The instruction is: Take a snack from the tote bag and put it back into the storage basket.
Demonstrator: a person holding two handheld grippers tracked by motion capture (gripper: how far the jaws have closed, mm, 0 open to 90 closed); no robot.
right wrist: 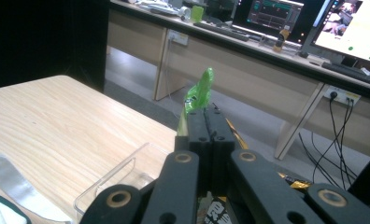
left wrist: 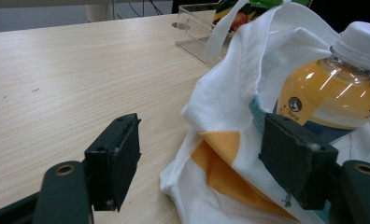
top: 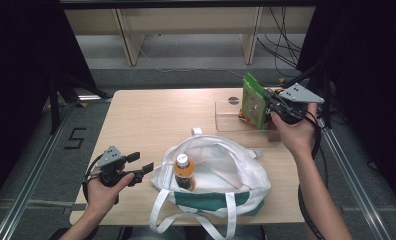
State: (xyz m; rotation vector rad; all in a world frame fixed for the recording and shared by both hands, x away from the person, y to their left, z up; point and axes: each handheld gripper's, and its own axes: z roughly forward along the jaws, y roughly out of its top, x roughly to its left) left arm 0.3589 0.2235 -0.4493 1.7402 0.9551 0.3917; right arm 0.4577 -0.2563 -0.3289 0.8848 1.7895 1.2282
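A green snack packet (top: 253, 100) hangs upright over the clear plastic tray (top: 226, 120) at the table's far right, and my right gripper (top: 269, 98) is shut on its edge. In the right gripper view the closed jaws pinch the packet (right wrist: 200, 93), whose green top sticks out above my right gripper (right wrist: 205, 122). A white tote bag (top: 221, 165) lies open at the front middle with an orange drink bottle (top: 184, 172) standing in it. My left gripper (top: 142, 162) stands open just left of the bag, touching nothing. In its own view the left gripper (left wrist: 197, 158) faces the bag (left wrist: 230, 93) and the bottle (left wrist: 328, 93).
The wooden table (top: 146, 120) has bare room on its left half. Metal rails run along both sides of it. Beyond its far edge stand wooden desk legs (top: 128, 42) with cables (top: 286, 55) on the floor. The bag's straps (top: 161, 215) hang over the front edge.
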